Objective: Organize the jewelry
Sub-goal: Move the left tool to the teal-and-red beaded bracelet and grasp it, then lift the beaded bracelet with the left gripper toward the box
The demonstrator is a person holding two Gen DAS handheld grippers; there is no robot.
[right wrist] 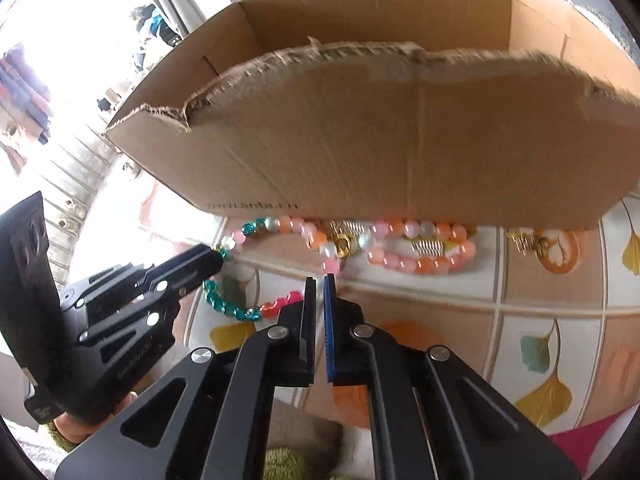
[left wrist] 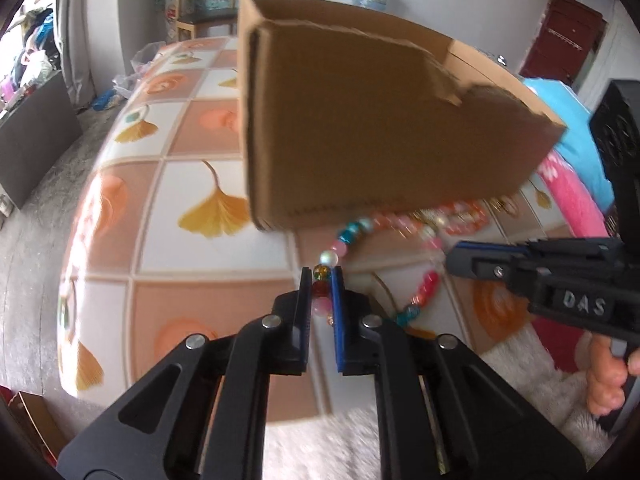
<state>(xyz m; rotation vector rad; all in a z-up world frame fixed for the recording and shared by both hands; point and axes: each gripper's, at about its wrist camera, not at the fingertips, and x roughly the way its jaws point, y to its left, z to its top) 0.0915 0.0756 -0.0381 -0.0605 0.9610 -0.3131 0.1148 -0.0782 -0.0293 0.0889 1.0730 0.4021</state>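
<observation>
left claw (left wrist: 321, 276) pinches the beads (left wrist: 326, 280) near the table (left wrist: 200, 184) edge, by the box (left wrist: 360, 128); right claw (right wrist: 319, 280) nearly closed, empty, table bare below it.

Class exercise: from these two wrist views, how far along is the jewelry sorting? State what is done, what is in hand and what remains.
Done: nothing shows as stored; what little of the cardboard box interior shows holds no jewelry. In hand: the left claw is shut on the bead strand, which trails across the tablecloth. The right claw is nearly shut on nothing. Left: the peach bead bracelet and gold pieces lie outside the box.
</observation>
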